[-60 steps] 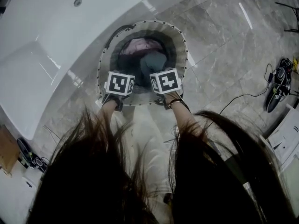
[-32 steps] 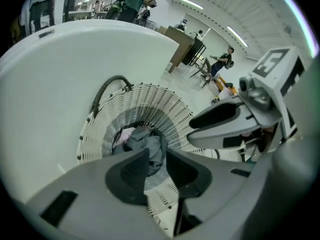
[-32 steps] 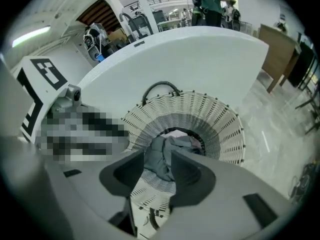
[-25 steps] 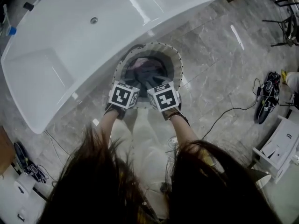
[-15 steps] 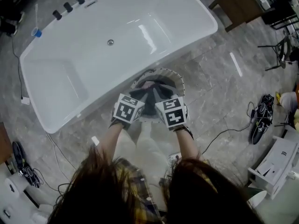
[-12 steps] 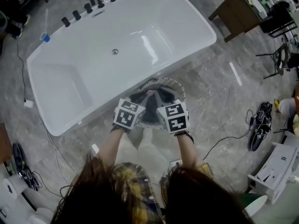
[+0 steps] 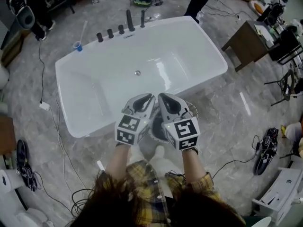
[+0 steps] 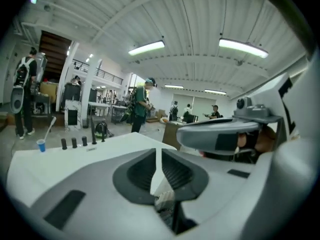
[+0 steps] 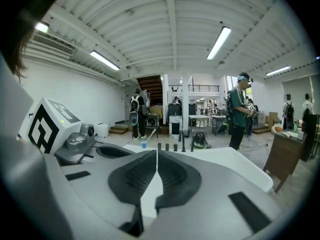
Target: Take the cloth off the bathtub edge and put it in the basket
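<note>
The white bathtub (image 7: 142, 56) fills the middle of the head view, with nothing on its rim. Below its near side stands the round basket (image 7: 194, 116), mostly hidden behind my two grippers. A dark strip of cloth (image 7: 156, 129) shows inside it between the marker cubes. My left gripper (image 7: 145, 101) and right gripper (image 7: 168, 103) are raised side by side above the basket, pointing toward the tub. The left gripper (image 8: 156, 151) has its jaws closing, tips together and nothing between them. In its own view the right gripper (image 9: 157, 154) is shut and empty.
Black tap fittings (image 7: 128, 20) line the tub's far rim, with a blue cup (image 7: 78, 46) beside them. A wooden table (image 7: 246, 41) stands at the right, black gear (image 7: 265, 148) and cables lie on the marble floor. A person in green (image 9: 240, 114) stands beyond the tub.
Both grippers have risen out of the basket and closed with nothing in them; the cloth stays in the basket. The head view has pulled back, showing the whole tub.
</note>
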{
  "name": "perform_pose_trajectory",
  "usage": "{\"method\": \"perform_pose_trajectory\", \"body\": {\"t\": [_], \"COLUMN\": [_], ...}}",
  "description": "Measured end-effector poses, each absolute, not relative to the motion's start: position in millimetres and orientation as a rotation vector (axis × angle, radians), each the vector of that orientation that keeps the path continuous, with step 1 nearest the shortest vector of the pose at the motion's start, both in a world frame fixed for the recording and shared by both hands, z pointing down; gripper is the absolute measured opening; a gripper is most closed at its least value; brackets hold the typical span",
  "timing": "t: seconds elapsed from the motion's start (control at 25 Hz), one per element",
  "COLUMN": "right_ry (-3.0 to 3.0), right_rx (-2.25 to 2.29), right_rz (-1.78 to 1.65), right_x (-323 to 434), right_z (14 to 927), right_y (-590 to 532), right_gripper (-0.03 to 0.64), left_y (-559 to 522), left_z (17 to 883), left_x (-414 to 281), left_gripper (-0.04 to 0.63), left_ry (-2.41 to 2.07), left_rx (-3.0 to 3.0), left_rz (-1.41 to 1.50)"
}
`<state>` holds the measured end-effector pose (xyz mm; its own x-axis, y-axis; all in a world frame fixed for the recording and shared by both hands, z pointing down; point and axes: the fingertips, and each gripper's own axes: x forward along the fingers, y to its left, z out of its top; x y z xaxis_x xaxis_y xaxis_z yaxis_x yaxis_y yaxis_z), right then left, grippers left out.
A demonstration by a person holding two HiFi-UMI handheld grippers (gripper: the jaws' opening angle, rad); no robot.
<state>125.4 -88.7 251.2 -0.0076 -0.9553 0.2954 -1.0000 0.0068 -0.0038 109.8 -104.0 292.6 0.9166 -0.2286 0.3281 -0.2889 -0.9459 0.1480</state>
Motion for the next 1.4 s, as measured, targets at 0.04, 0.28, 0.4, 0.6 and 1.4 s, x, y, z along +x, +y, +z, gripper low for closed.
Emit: {"method": "perform_pose_trajectory", "body": {"t": [0.04, 0.28, 0.4, 0.6, 1.4], "right_ry": [-2.102, -2.286, -2.395, -2.500, -2.551], "right_rx": [2.047, 1.992, 1.921, 1.801, 1.771], "right_rz": [0.286, 0.097, 0.039, 0.058, -0.069], "right_x": [114.4, 45.5, 17.9, -35.2, -87.0], "right_z": [238.0, 168.0, 141.7, 131.2, 103.5], "right_y": [-92.6, -107.5, -116.0, -110.2, -101.0], "right_gripper": [0.020, 0.015, 0.015, 0.015, 0.015], "left_y": [-108.6, -126.5, -133.1, -124.9, -114.1], "left_z": [278.6, 197.6, 162.3, 137.5, 104.5], "left_x": [98.8, 26.5, -3.7, -62.2, -123.8], "left_gripper": [0.043, 0.031, 0.026, 0.023, 0.020], "left_ry": [-0.420, -0.581, -0.658, -0.694, -0.712], "left_rx": [2.897, 2.988, 3.009, 2.993, 3.060], "left_rz": [0.427, 0.199, 0.069, -0.059, -0.208]}}
